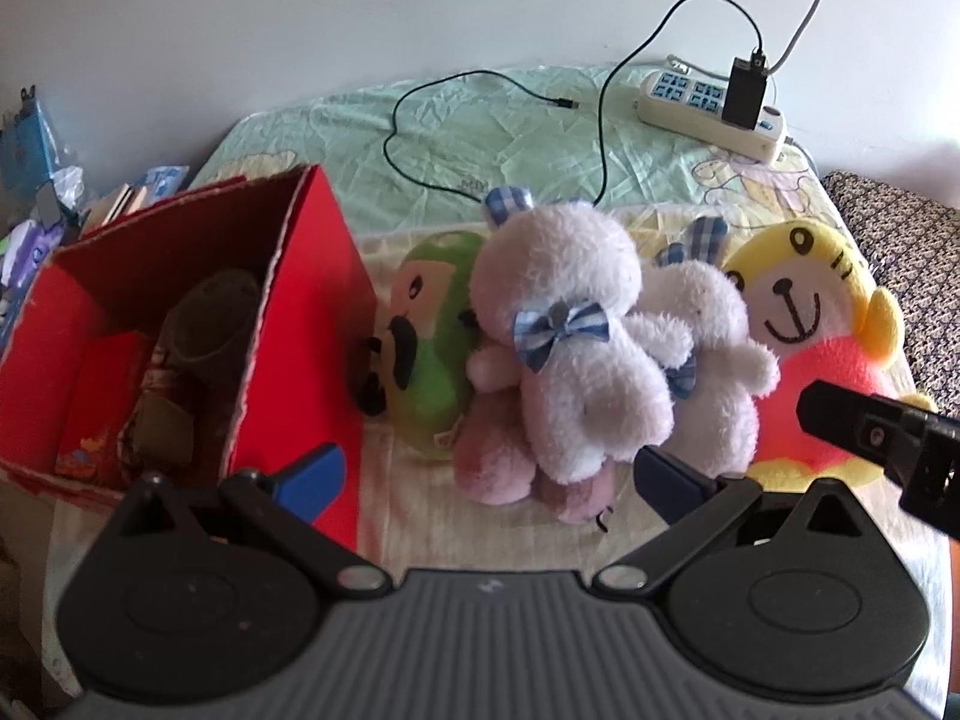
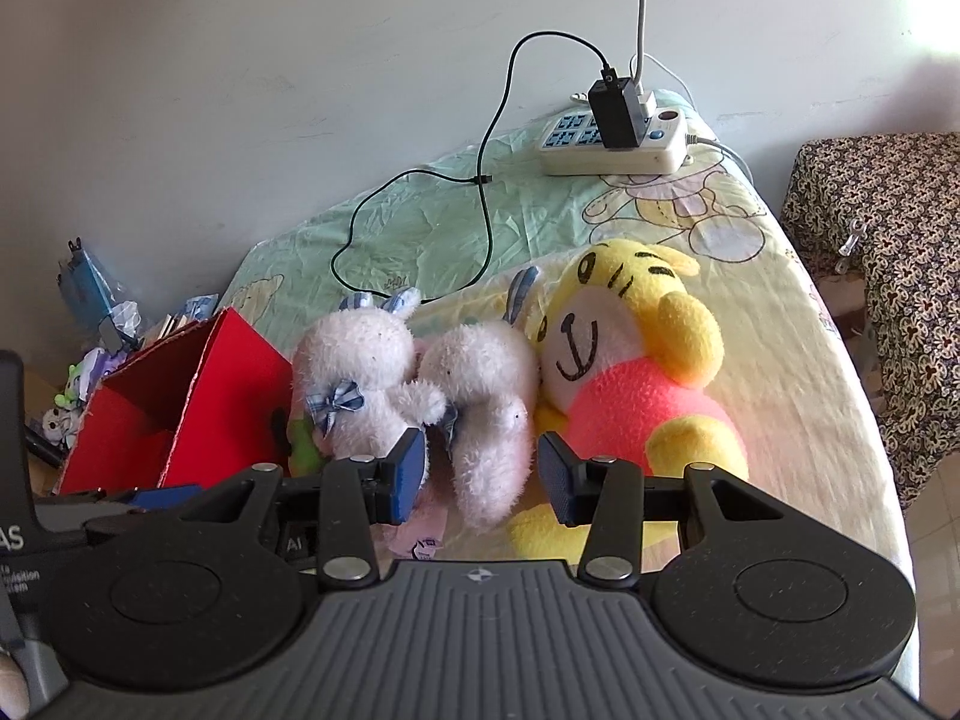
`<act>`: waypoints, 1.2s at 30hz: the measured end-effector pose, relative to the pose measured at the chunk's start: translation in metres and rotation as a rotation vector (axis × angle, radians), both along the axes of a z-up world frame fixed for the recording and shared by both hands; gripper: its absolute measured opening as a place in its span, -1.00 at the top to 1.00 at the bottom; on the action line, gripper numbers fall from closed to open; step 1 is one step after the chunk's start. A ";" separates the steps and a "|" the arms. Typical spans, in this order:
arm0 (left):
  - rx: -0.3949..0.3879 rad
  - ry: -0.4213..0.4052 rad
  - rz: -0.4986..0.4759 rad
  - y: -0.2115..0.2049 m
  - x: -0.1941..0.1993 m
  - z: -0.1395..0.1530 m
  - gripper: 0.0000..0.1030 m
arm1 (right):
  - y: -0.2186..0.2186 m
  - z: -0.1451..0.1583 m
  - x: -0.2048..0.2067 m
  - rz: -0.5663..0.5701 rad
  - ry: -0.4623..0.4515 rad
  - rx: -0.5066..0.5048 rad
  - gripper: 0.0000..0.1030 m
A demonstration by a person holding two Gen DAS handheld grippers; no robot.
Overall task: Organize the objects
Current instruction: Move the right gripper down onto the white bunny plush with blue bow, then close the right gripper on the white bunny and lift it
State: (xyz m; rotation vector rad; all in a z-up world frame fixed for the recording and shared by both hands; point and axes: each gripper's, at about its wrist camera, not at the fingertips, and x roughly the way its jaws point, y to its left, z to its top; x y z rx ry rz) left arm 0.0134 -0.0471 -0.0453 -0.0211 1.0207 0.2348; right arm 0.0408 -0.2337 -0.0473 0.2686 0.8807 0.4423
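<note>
Bed (image 1: 540, 120) covered with a pale cartoon-print sheet, a row of plush toys lined up across it. Red cardboard box (image 1: 312, 300) on the left end, open at the top, with some dark stuff inside that's too murky to make out. Right beside it a green plush (image 1: 432, 360) lying against the box wall, then a white bunny (image 1: 570, 330) with a blue checked bow, a second white bunny (image 1: 714, 324) tucked just behind it, and a yellow tiger plush (image 1: 822, 312) with a pink belly on the far right. Something pink under the front bunny, can't tell what. Left tool (image 1: 489, 474) spread wide, nothing between its blue pads, hovering in front of the front bunny. Right tool (image 2: 483, 480) partly open, pads sitting either side of the second bunny's lower body but not visibly squeezing it. At the back by the wall, a white power strip (image 2: 612, 144) with a black charger (image 2: 618, 114) plugged in and a black cable (image 2: 480, 180) looping over the sheet. Clutter on the floor left of the bed.
</note>
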 end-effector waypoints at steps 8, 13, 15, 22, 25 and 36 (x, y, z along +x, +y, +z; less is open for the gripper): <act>-0.014 0.010 -0.029 0.002 0.008 -0.004 -0.98 | 0.003 -0.003 0.004 -0.015 0.021 0.021 0.17; -0.020 0.020 -0.030 0.006 0.012 -0.008 -0.98 | 0.005 -0.006 0.007 -0.010 0.031 0.041 0.18; -0.022 0.024 -0.033 0.007 0.013 -0.009 -0.98 | 0.005 -0.007 0.009 0.001 0.041 0.060 0.18; -0.040 -0.013 -0.086 0.010 0.016 -0.010 -0.98 | 0.008 -0.013 0.025 0.040 0.084 0.164 0.18; -0.072 -0.041 -0.116 0.011 0.017 -0.010 -0.98 | 0.015 -0.014 0.031 0.084 0.072 0.176 0.18; -0.161 -0.059 -0.172 0.015 0.042 -0.025 -0.98 | 0.043 -0.028 0.060 0.223 0.055 0.233 0.17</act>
